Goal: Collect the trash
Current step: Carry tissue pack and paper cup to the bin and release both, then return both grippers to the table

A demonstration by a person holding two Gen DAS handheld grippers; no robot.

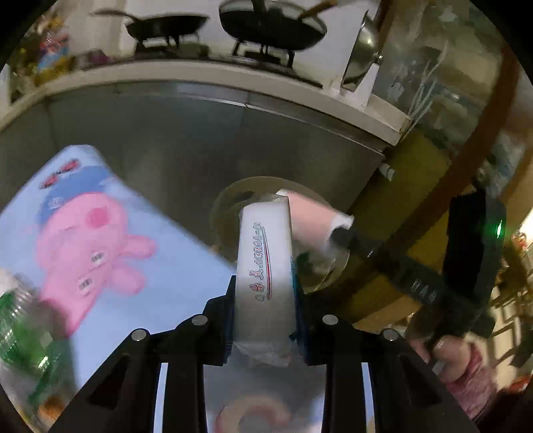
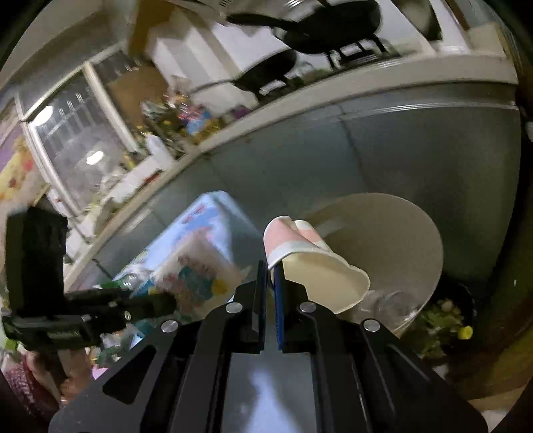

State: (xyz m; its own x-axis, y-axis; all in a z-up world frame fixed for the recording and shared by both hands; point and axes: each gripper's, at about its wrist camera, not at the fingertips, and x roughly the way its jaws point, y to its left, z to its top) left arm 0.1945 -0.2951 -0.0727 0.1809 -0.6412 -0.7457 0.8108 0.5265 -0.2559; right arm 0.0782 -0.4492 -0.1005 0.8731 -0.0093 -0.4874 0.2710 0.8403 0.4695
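The left gripper (image 1: pixel 265 299) pinches a flat white paper packet with red printed lettering (image 1: pixel 265 266) between its blue-lined fingers (image 1: pixel 230 319), the packet standing upright out of the jaws. The right gripper (image 2: pixel 271 283) has its fingers pressed almost together on the rim of a crumpled pink-and-white paper cup (image 2: pixel 306 259), which lies tilted on its side with its cream inside facing the camera.

Both pieces of trash hang over a round cream-coloured bin with a wide open mouth (image 2: pixel 416 233). Through the left wrist camera the cup (image 1: pixel 313 223) shows just beyond the top of the packet, with the right gripper (image 1: pixel 343 234) reaching in from the right and a hand (image 1: pixel 443 349) on its grip.

Left of the bin stands a light blue table with a pink cartoon pig printed on it (image 1: pixel 100 233); a green clear plastic bottle (image 1: pixel 23 326) lies at its near left edge. Behind runs a grey cabinet front (image 1: pixel 186 133) under a pale counter, on which two black woks (image 1: pixel 273 23) sit over a burner. A dark tub of green scraps (image 2: pixel 446 316) stands just beside the bin, on its right.
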